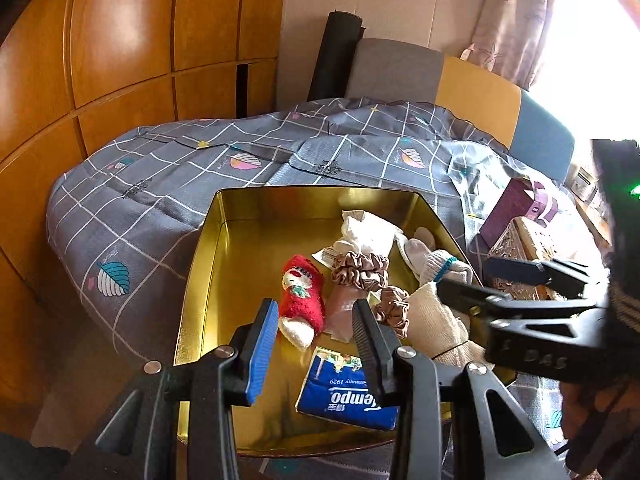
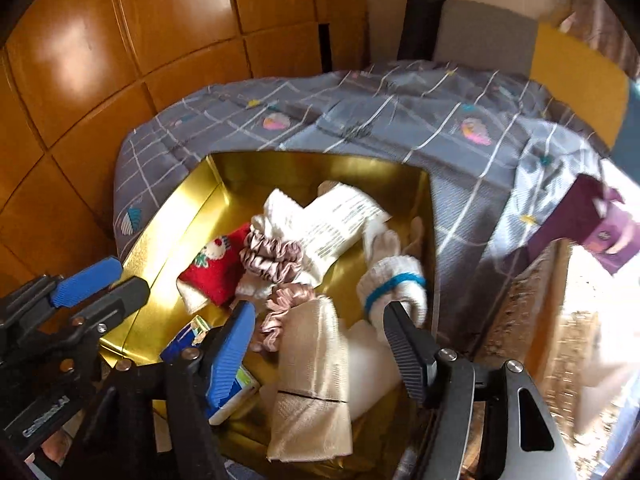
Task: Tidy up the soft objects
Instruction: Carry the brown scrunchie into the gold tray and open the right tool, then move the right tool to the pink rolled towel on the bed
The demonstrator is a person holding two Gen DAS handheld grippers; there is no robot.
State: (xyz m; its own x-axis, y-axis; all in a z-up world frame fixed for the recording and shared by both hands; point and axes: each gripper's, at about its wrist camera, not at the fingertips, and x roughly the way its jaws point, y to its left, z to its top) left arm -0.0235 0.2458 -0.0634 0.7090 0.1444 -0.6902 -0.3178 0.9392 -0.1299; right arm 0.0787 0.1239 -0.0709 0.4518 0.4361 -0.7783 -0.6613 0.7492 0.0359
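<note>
A gold tin box (image 1: 240,236) (image 2: 176,212) sits on a grey checked cover. In it lie a red sock (image 1: 302,300) (image 2: 214,270), pink scrunchies (image 1: 360,270) (image 2: 276,262), a white glove with a blue band (image 1: 436,264) (image 2: 394,280), a beige folded cloth (image 1: 434,326) (image 2: 316,376), white cloths (image 1: 366,232) and a blue Tempo tissue pack (image 1: 346,394) (image 2: 188,336). My left gripper (image 1: 316,340) (image 2: 100,282) is open and empty above the red sock. My right gripper (image 2: 320,344) (image 1: 480,276) is open and empty over the beige cloth.
A wooden wardrobe (image 1: 120,40) stands behind on the left. A purple box (image 1: 516,204) (image 2: 592,232) and an ornate carved box (image 1: 516,248) lie to the right of the tin. A headboard (image 1: 472,88) and a curtain (image 1: 512,20) are at the back.
</note>
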